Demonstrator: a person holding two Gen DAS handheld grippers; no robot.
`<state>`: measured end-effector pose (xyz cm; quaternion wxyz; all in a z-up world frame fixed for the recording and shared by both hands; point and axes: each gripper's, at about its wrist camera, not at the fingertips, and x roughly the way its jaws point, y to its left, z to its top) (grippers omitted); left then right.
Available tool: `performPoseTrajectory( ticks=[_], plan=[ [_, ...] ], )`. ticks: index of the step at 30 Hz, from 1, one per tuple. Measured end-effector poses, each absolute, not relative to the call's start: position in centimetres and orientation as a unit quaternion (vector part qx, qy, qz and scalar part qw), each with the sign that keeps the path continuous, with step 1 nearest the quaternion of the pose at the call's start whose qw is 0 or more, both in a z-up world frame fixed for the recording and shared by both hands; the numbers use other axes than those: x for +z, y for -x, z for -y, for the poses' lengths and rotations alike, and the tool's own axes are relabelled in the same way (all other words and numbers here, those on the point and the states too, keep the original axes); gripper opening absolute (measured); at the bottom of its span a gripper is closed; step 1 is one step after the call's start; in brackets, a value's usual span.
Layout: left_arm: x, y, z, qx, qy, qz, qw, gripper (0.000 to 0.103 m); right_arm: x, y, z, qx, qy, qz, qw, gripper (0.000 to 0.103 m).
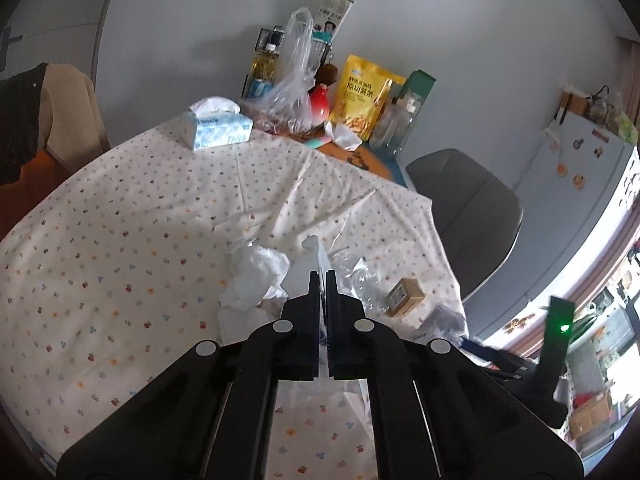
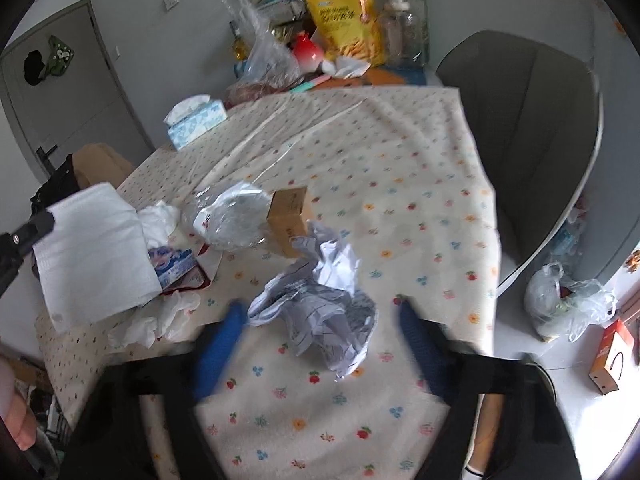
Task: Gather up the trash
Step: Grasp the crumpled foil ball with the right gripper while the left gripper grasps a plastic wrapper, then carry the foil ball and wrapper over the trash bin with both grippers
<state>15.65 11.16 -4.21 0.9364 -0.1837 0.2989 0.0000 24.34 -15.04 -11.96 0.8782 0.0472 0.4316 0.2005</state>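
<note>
Crumpled paper [image 2: 320,308] between right fingers [image 2: 218,344].

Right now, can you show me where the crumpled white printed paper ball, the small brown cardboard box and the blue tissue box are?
crumpled white printed paper ball [image 2: 320,304], right wrist view, its middle folds.
small brown cardboard box [image 2: 286,216], right wrist view, its front face.
blue tissue box [image 1: 220,130], left wrist view, its patterned side.

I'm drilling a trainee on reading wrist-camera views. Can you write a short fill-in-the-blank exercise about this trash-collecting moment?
1. The left gripper is shut on a white plastic ____.
2. The right gripper is ____, its blue fingers either side of the crumpled printed paper.
3. The small brown cardboard box lies beside a crushed clear plastic ____.
4. The blue-and-white tissue box sits on the ____ tablecloth.

Missing words: bag; open; bottle; floral
</note>
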Motion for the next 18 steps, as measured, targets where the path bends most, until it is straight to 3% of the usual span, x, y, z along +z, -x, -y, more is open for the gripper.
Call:
performPoseTrajectory(
  ticks=[1, 4, 18],
  plan=[
    [-4.0, -15.7, -10.9, -0.002, 0.184, -0.297, 0.937, 0.003, -12.1, -24.5, 15.0, 0.206, -0.048, -0.44, 0.873, 0.02],
    [-3.5, -15.8, -10.1, -0.011, 0.183, -0.291, 0.939, 0.003, -11.2, -23.7, 15.3, 0.22, -0.052, -0.43, 0.874, 0.015],
    [-0.9, -16.8, -4.6, -0.081, 0.168, -0.269, 0.945, 0.003, -7.2, -20.4, 20.7, 0.204, -0.076, -0.384, 0.897, 0.012]
  ],
)
